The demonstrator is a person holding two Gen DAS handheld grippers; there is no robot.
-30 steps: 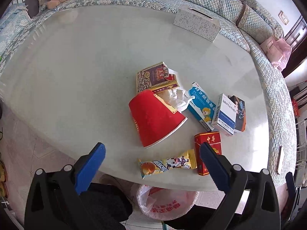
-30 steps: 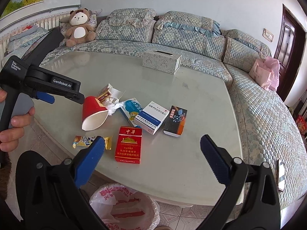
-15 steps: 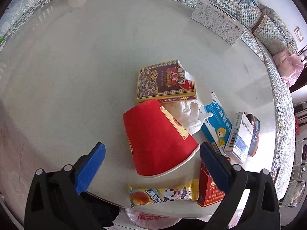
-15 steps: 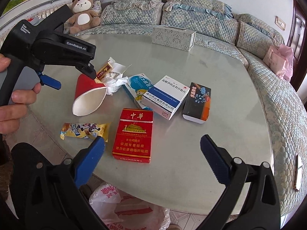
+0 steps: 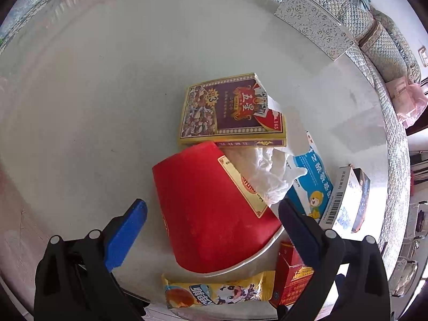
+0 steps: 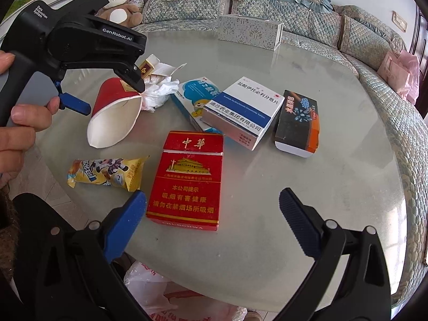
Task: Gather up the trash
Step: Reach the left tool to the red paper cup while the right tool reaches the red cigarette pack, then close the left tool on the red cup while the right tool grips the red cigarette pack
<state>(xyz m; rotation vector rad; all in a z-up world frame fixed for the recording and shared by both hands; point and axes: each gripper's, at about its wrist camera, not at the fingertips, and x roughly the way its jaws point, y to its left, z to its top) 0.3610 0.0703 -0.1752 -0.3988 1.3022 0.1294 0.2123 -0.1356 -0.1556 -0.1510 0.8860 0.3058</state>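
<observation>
A red paper cup (image 5: 211, 208) lies on its side on the glass table (image 5: 101, 85); my left gripper (image 5: 212, 210) is open, one finger on each side of it, apart from its wall. The same cup (image 6: 115, 115) shows its white inside in the right wrist view, under the left gripper (image 6: 107, 91). Beside the cup lie a crumpled tissue (image 5: 270, 176), a card box (image 5: 230, 109), a yellow snack wrapper (image 6: 107, 174) and a red cigarette pack (image 6: 188, 179). My right gripper (image 6: 212, 206) hangs open just above the pack's near end.
A blue medicine box (image 6: 196, 101), a white and blue box (image 6: 242, 111) and a black and orange box (image 6: 298, 120) lie to the right. A tissue box (image 6: 248, 30) stands at the far edge. A plastic trash bag (image 6: 160, 294) sits below the near edge. Sofa behind.
My left gripper has come down and forward until its open fingers flank the red cup. My right gripper has closed in on the red cigarette pack.
</observation>
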